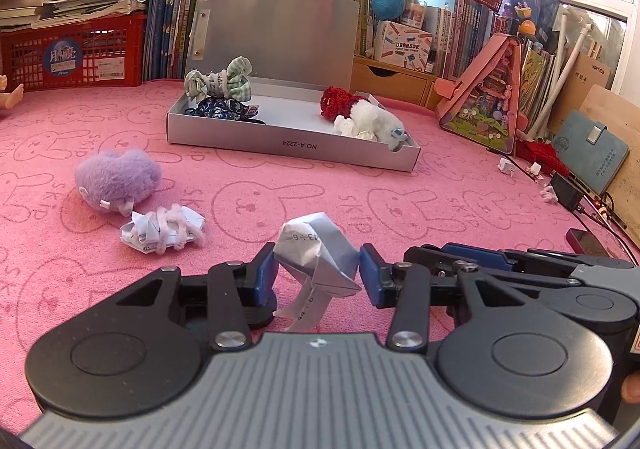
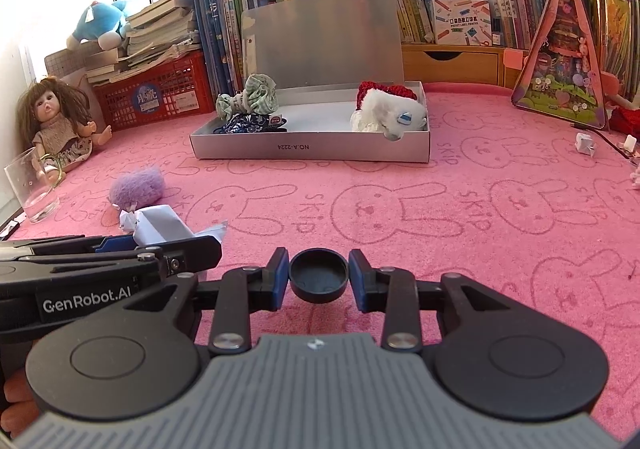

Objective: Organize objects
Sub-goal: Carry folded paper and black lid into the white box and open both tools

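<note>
My left gripper (image 1: 318, 269) is shut on a folded white paper (image 1: 312, 249) with printed sums, held just above the pink rabbit-print cloth (image 1: 400, 209). In the right wrist view my right gripper (image 2: 319, 256) is shut on a small black round cap (image 2: 318, 277). The left gripper's fingers (image 2: 120, 245) and the paper (image 2: 160, 227) also show at that view's left edge. An open silver box (image 1: 288, 147) lies ahead, holding checked scrunchies (image 1: 220, 83), a dark patterned cloth (image 1: 220, 109), a red knitted piece (image 1: 340, 101) and a white plush (image 1: 374, 119). A purple plush (image 1: 116, 177) and a yarn-wrapped paper wad (image 1: 164, 231) lie to the left.
A glass (image 2: 34, 189) and a doll (image 2: 60, 121) stand at the far left. A red basket (image 1: 76, 53), books and plush toys line the back. A pink triangular case (image 1: 484, 97), a teal notebook (image 1: 592, 153), cables and a paper scrap (image 2: 584, 143) crowd the right.
</note>
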The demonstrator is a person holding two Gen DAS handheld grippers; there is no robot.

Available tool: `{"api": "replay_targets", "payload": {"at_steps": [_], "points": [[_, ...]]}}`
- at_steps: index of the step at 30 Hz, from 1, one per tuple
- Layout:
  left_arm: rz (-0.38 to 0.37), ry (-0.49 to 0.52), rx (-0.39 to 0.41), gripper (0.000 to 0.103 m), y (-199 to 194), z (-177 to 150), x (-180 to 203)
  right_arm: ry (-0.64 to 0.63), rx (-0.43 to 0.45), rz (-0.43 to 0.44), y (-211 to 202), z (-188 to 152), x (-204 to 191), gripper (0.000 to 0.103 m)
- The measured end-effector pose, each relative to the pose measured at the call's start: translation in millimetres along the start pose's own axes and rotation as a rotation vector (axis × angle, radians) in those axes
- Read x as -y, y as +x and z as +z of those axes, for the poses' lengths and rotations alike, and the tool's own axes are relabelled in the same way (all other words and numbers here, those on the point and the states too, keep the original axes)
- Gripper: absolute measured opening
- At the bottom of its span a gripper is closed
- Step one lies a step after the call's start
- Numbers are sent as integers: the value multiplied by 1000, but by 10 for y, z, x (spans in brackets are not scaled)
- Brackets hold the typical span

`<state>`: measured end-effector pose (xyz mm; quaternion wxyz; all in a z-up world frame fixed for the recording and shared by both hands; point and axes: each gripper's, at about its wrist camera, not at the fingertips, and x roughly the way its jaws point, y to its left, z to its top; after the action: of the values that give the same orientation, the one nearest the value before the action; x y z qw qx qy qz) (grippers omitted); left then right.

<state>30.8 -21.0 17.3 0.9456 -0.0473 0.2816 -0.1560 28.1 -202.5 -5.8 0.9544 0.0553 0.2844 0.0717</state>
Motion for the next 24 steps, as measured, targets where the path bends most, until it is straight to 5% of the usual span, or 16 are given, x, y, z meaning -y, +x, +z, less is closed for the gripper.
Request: {"api": "replay_targets", "payload": {"at_steps": [12, 24], "points": [[89, 40, 26, 51, 74, 238, -18, -40, 14, -99, 116, 213, -63, 37], [120, 9, 73, 51, 137, 555, -246, 19, 54, -99, 154, 491, 132, 37]]}}
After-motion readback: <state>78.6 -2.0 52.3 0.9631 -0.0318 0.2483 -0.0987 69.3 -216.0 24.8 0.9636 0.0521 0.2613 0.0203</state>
